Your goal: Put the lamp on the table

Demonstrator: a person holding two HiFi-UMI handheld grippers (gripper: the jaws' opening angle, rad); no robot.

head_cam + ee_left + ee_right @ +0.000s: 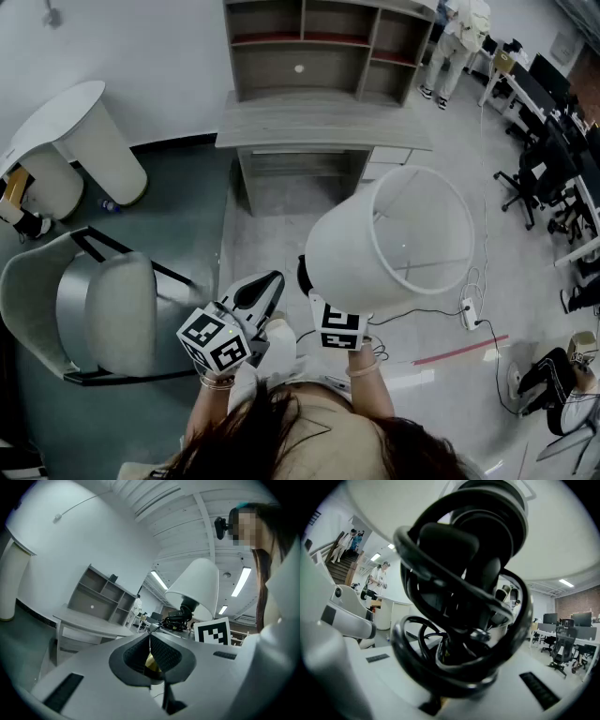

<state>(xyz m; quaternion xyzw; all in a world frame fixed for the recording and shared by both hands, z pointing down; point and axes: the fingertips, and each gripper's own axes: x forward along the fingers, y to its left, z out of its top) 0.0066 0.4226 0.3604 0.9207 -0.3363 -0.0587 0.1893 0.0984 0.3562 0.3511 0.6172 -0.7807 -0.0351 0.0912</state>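
Observation:
The lamp has a white shade [394, 248] and a black stem wound with black cable [464, 602]. My right gripper [449, 679] is shut on that stem and holds the lamp up in the air, shade tilted away from me. In the head view its marker cube [339, 330] shows just under the shade; the jaws are hidden. The left gripper [150, 641] is shut with nothing between its pads, beside the lamp on the left [258, 295]. The grey table [323, 127] with a shelf unit on it stands ahead, beyond the lamp.
A pale armchair [94, 309] stands at the left and a white round table [75, 131] behind it. A power strip with white cable [469, 314] and a red tape line [459, 352] lie on the floor at the right. Office chairs and desks [553, 178] fill the far right.

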